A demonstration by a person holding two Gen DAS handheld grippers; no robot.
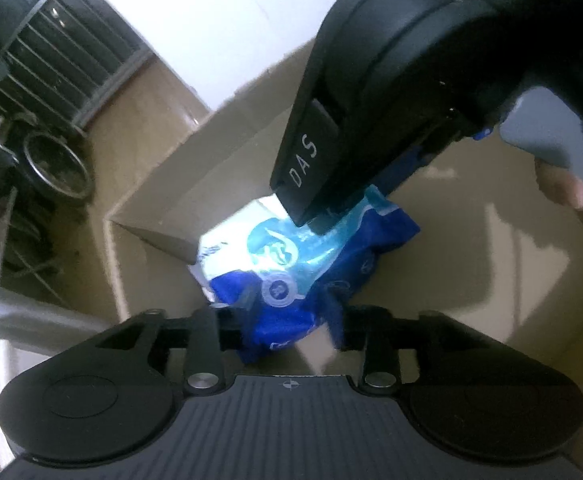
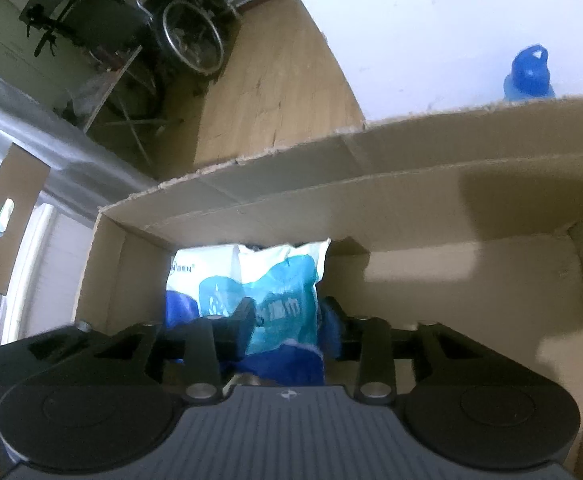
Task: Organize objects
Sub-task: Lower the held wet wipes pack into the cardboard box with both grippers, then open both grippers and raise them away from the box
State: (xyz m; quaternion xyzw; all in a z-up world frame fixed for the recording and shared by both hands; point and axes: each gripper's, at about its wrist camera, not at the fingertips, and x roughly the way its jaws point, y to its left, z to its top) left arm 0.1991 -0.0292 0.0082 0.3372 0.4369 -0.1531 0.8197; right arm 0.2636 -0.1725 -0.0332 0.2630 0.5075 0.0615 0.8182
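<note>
Blue and white plastic makes up the pack you are handling: a soft, crinkled pouch with a white upper part, turquoise shapes printed across the middle and a deep blue lower part. It carries a round logo and some printed characters, too blurred to read. It lies inside the cardboard box, in the left part near one side wall, resting on the box floor.

Your left gripper points down into the box from one side. Its jaws are spread, with the blue end of the pack between them; the pads do not appear to press on it.

Your right gripper reaches in from the other side, and in the left wrist view its black body marked "DAS" hangs over the white end of the pack. Its jaws are also spread, standing either side of the pack without clamping it. Part of your hand shows on the grey handle.

Beyond the box's torn rim stands a blue bottle on a white surface. A wheelchair sits on the wooden floor farther off.
</note>
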